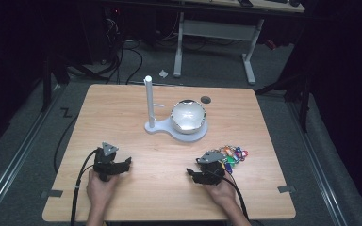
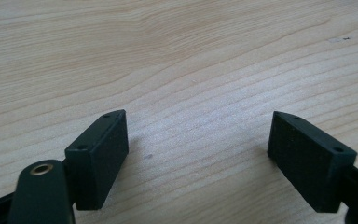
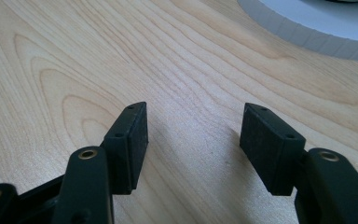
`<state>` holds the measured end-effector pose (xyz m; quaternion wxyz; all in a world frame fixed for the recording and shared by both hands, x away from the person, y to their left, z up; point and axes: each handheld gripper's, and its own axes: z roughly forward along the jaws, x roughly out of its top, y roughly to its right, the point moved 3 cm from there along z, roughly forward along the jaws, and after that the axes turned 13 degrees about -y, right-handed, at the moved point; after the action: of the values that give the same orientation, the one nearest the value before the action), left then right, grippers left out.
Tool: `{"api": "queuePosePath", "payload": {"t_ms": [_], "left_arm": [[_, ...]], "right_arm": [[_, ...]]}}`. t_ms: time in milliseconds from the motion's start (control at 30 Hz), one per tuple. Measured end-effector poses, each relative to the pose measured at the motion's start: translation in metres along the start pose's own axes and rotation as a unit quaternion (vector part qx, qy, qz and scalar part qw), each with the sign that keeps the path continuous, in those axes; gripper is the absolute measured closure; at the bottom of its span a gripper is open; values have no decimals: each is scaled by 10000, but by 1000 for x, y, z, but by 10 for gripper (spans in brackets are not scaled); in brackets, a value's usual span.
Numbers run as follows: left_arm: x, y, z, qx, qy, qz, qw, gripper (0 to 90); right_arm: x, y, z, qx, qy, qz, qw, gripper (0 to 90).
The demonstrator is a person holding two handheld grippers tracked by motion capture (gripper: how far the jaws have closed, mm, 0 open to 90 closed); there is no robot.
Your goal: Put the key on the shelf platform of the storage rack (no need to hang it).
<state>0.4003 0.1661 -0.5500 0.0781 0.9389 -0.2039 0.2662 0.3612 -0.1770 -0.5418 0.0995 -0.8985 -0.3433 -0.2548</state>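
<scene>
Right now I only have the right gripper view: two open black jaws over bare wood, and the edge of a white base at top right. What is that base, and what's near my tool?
Observer: The white base carries a shiny dome-shaped bowl and a white upright post, mid-table.
Operator: Anything closer to the right tool?
Observer: Yes, a bunch of colourful keyrings lies on the table just beside the right tool, on its outer side, away from the left tool.
Operator: Left tool busy?
Observer: No. The left tool has its jaws wide apart over bare wood, nothing between them.
</scene>
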Motion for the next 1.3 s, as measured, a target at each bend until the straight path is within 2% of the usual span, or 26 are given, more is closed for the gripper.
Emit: {"api": "queuePosePath", "payload": {"t_ms": [600,1300], "left_arm": [[0,0,0,-3,0,-2,10000,206],[0,0,0,-8,-4,1,10000,207]], "right_arm": [[0,-1,-1,-43,4,129,9999,460],[-1,-2,-2,-76,35,149,9999,500]]}}
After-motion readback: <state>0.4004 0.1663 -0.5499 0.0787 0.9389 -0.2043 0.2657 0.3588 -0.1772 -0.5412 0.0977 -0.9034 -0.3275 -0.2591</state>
